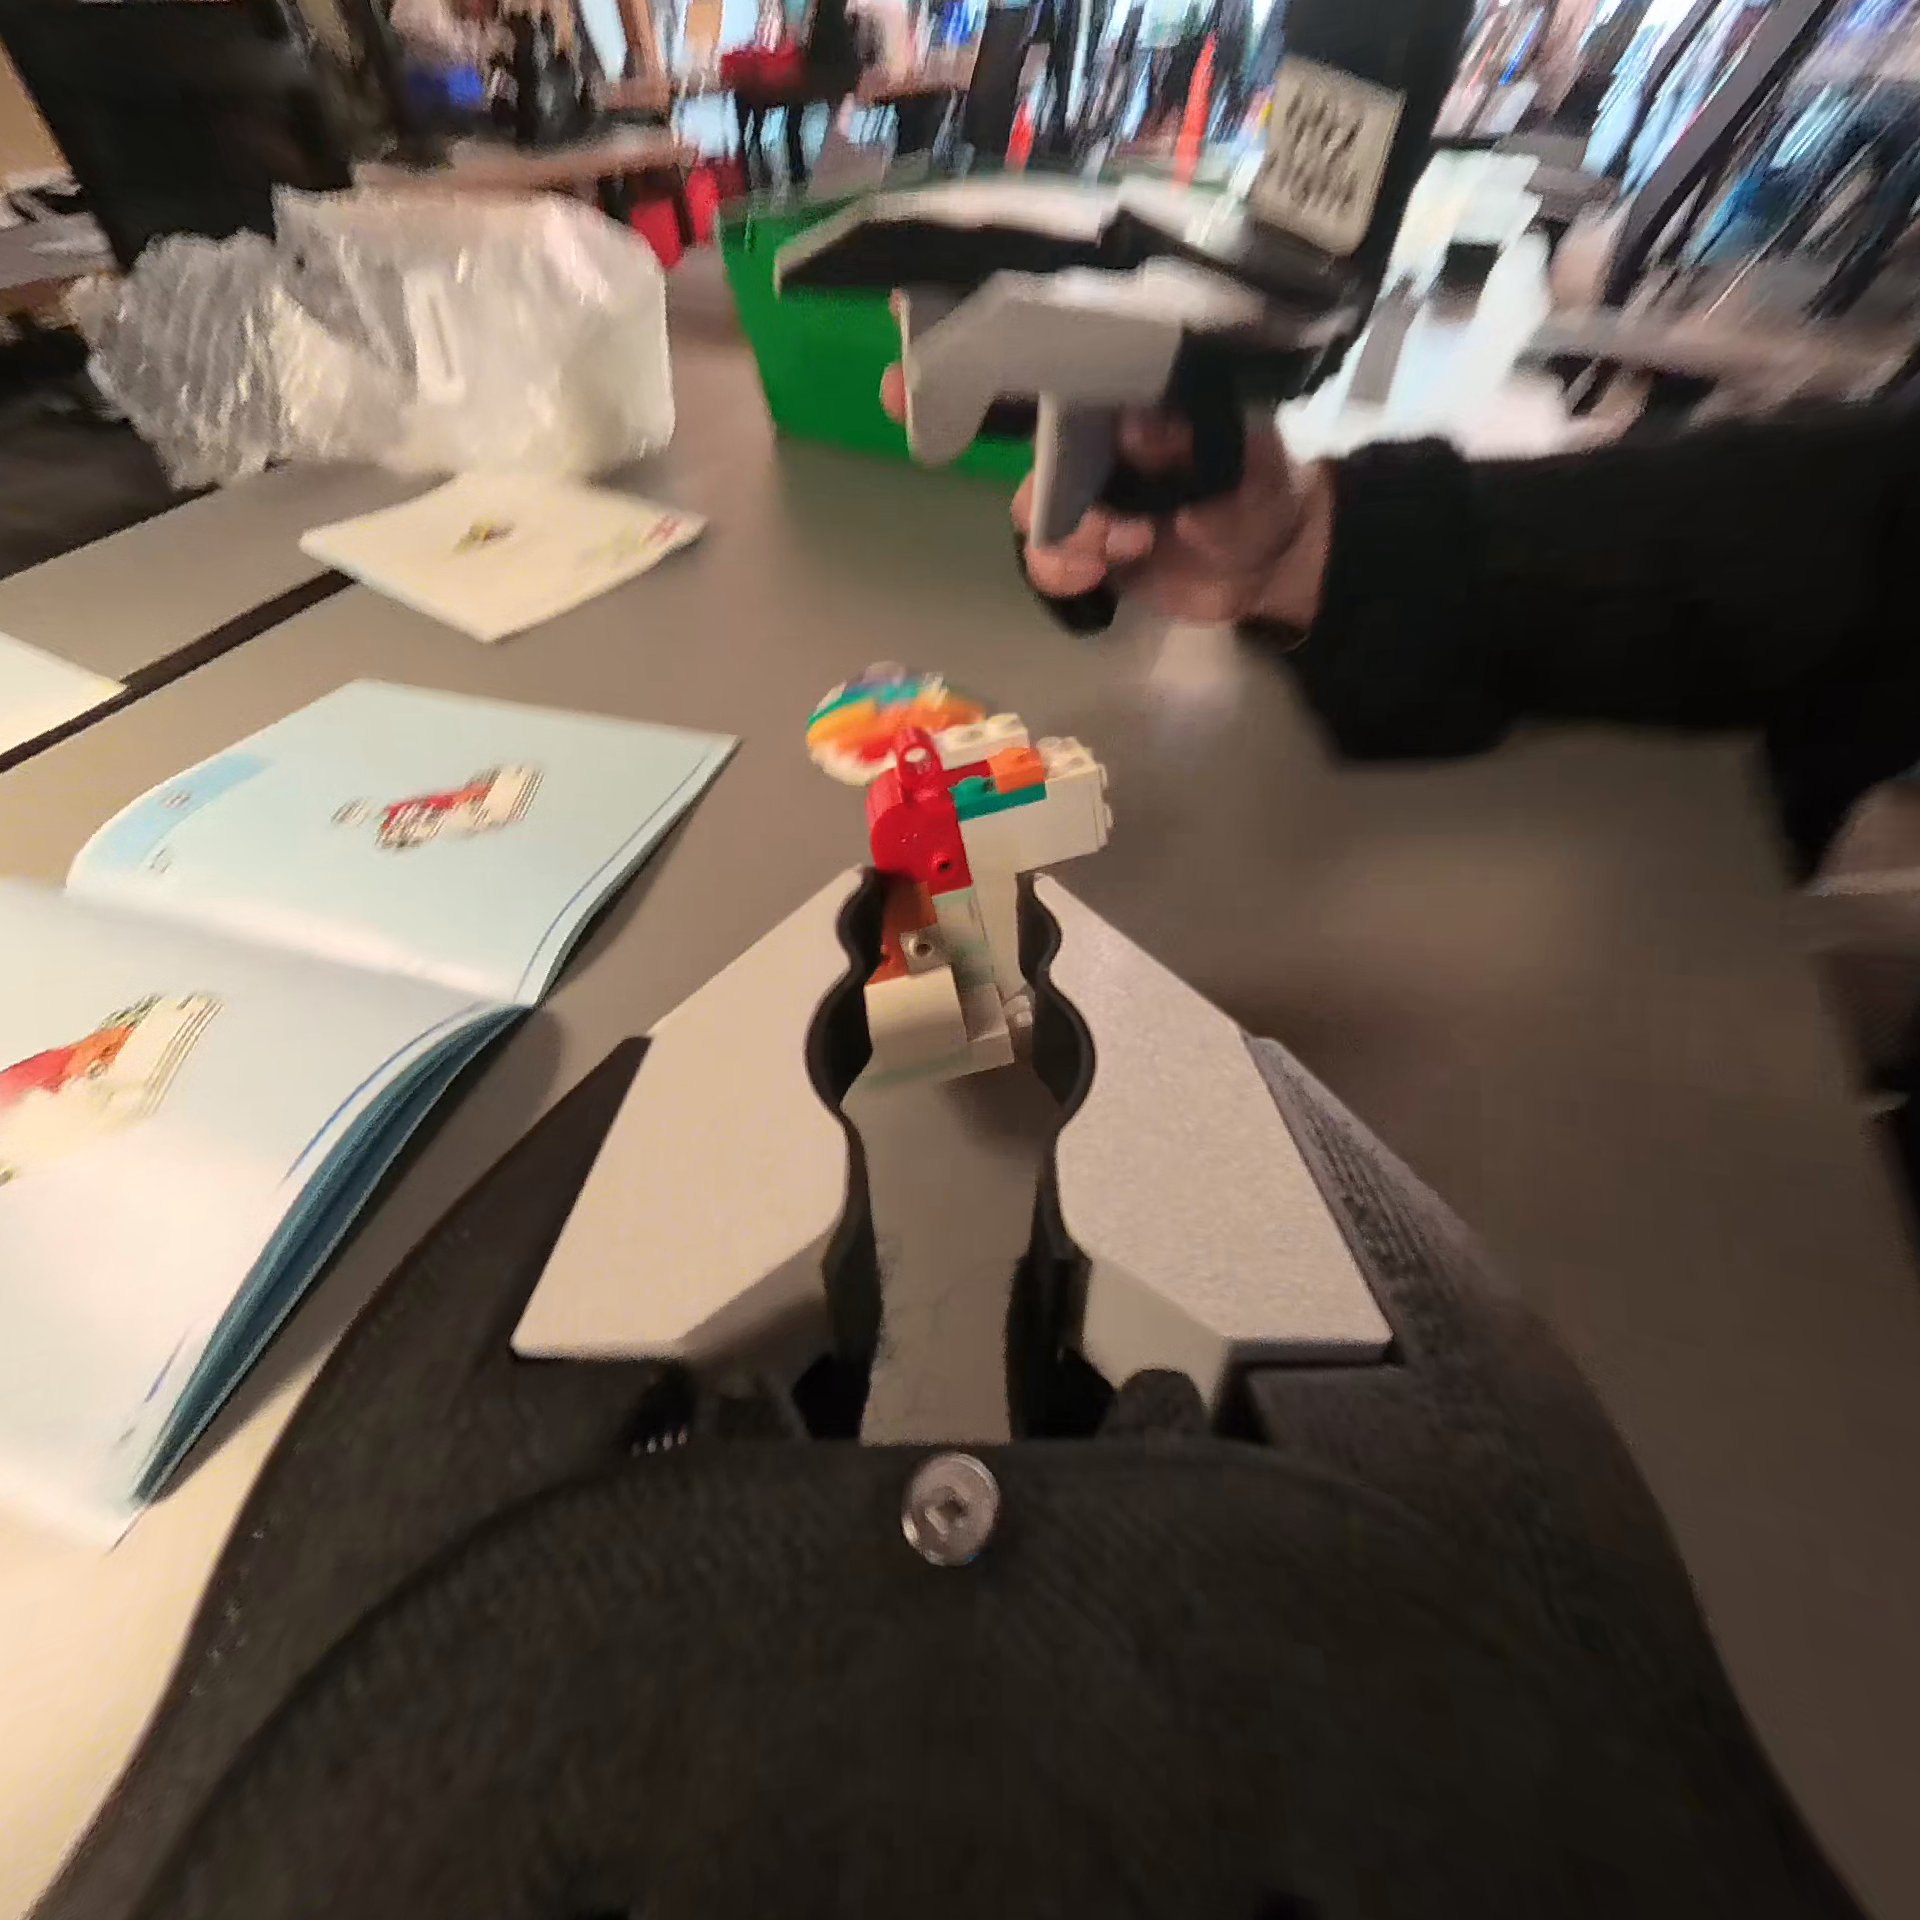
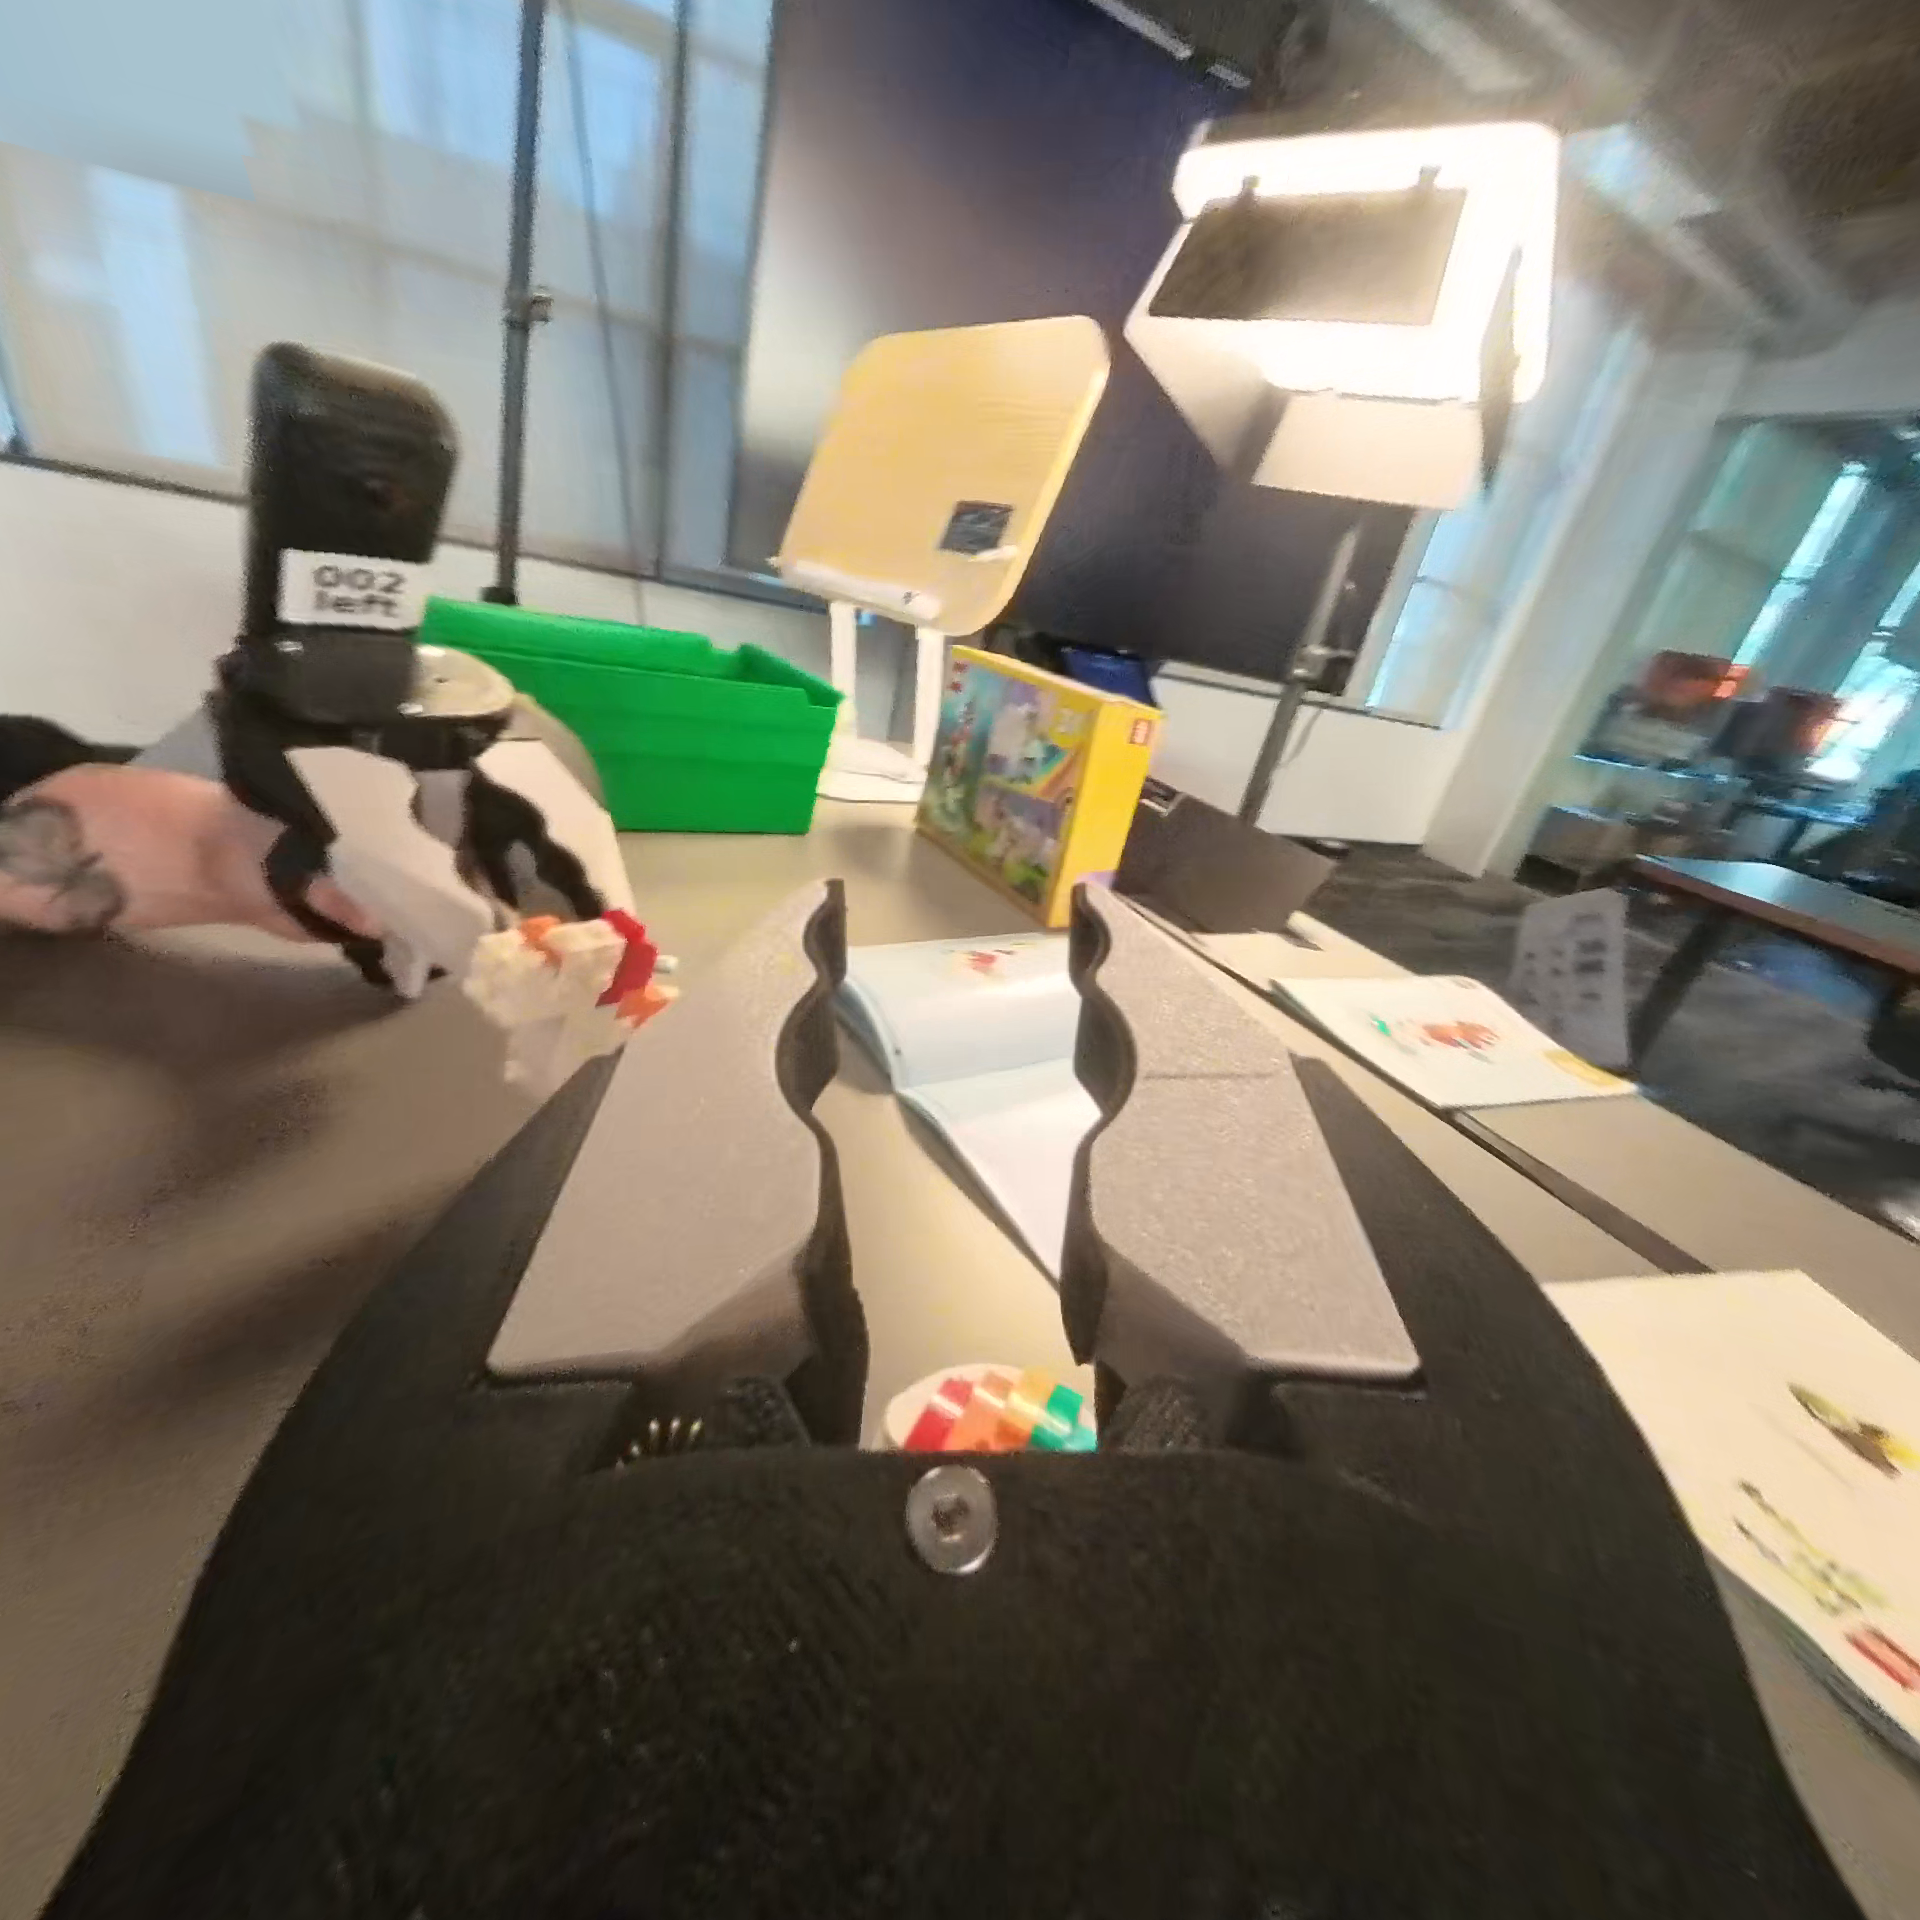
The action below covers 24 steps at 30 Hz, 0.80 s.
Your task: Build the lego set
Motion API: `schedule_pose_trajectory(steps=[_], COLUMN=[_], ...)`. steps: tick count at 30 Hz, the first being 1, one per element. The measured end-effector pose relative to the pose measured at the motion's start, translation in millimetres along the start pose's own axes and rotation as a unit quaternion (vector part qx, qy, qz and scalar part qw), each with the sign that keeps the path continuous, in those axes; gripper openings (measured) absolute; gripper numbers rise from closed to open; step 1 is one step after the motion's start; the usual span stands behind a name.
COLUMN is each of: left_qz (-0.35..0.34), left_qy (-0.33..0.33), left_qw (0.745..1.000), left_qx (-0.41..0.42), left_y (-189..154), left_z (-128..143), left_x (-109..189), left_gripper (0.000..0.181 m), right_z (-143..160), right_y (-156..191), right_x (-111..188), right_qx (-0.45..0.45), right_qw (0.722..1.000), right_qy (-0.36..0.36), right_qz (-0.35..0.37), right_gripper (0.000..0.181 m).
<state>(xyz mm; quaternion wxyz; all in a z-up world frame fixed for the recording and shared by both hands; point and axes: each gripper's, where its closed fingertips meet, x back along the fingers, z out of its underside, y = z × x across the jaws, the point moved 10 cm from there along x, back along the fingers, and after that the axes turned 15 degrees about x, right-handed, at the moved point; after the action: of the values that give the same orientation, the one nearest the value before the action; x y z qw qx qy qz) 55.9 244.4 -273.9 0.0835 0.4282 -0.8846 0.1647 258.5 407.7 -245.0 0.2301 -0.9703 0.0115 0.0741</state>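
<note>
Grey tabletop (image 1: 1299,1039), in an open workroom with windows and a lit panel lamp (image 2: 1351,239) behind.

Left gripper (image 1: 945,935): clamped on the white lower end of the partly built lego model (image 1: 966,831), held clear of the table. Model white, red, orange and teal; long axis along the fingers, pointing away from the camera; red block and white studded bricks project past the fingertips.

Right gripper (image 2: 951,914): jaws parted, nothing between them. In the left wrist view it hung above and beyond the model, to its right, raised off the table, well apart from it.

Rainbow lego piece (image 2: 997,1413): round, white-rimmed, striped; on the table under the base of the right gripper's fingers. In the left wrist view it lay just behind the model (image 1: 894,717). Judged nearer the right gripper, which would need to drop and draw back to reach it.

Count:
- models in hand, one
- loose rainbow pieces, one
- open instruction booklet (image 1: 343,935), one
- further closed booklets or leaflets, at least two
- green bin (image 2: 665,717), one
- yellow set box (image 2: 1039,779), one
- crumpled clear plastic bags (image 1: 395,343), one heap
</note>
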Motion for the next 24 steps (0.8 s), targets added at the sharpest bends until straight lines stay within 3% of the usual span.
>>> schedule_pose_trajectory(steps=[6,12,24], left_qz=[-0.05,-0.079,-0.115], left_qy=[0.025,0.057,0.07], left_qw=[0.997,0.992,0.99], left_qx=[-0.044,-0.081,-0.049], left_y=[-3.1,-7.3,-3.1], left_z=[6.5,13.4,19.3], left_x=[-5.5,-5.0,11.2], left_gripper=[0.024,0.025,0.026], right_z=[10.5,11.4,14.8], right_y=[2.9,3.8,3.0], right_x=[8.2,9.5,8.9], right_qx=[0.037,0.049,0.051], right_qw=[0.998,0.996,0.995], right_qy=[0.02,0.024,0.034], right_qz=[0.055,0.067,0.074], right_gripper=[0.035,0.032,0.033])
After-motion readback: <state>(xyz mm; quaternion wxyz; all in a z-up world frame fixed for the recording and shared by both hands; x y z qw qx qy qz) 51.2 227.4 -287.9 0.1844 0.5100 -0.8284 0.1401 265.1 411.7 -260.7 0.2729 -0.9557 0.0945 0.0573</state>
